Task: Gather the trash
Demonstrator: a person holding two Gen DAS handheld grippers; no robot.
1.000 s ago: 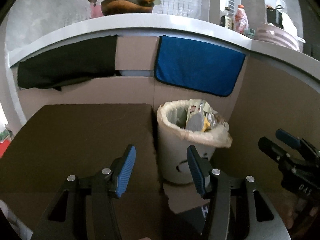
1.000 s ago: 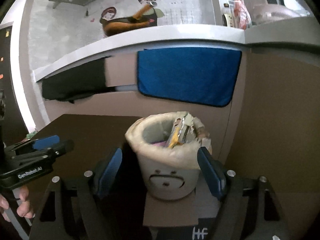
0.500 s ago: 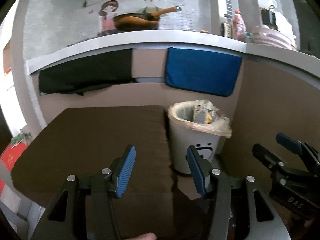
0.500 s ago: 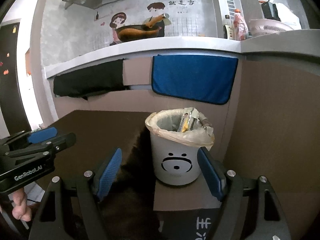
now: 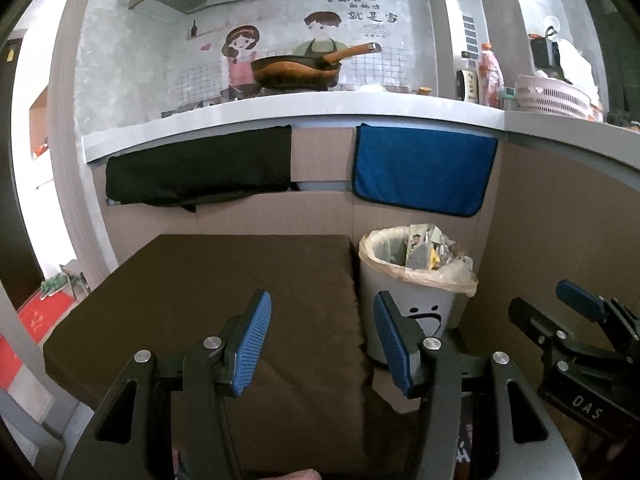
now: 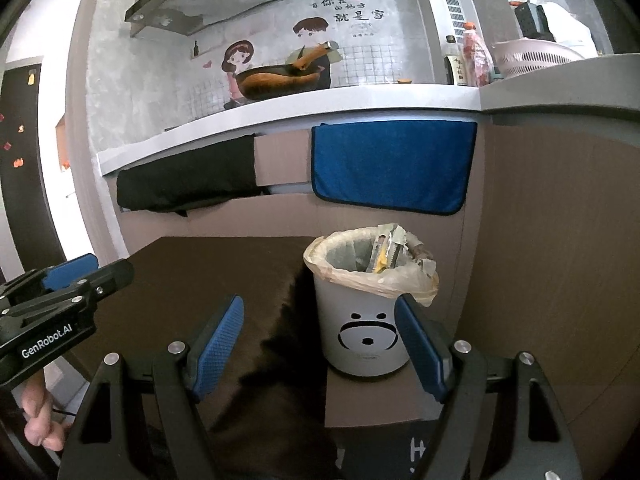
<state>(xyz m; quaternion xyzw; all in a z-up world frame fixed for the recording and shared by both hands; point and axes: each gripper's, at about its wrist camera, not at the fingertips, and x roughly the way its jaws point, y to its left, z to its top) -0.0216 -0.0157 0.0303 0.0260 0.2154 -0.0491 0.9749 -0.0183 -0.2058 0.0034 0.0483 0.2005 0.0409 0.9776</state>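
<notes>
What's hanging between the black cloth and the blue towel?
Nothing hangs there. Between the black cloth and the blue towel is only a bare strip of brown cabinet front, under the counter edge. Both wrist views show it.

A small white bin (image 6: 366, 332) of smooth, slightly glossy plastic is lined with a thin, crinkled, translucent plastic bag (image 6: 404, 280). Crumpled, shiny foil-like wrappers (image 6: 390, 250) are seen inside it. A matt dark brown cloth (image 5: 224, 292) covers the low surface beside it. Plain matt cardboard panels (image 5: 556, 232) stand behind. A soft, napped blue towel (image 5: 422, 170) and a matt black cloth (image 5: 200, 172) hang from a smooth grey countertop (image 5: 320, 110). Ribbed blue pads (image 5: 252, 344) are set in matt black plastic fingers with bright metal screws.
</notes>
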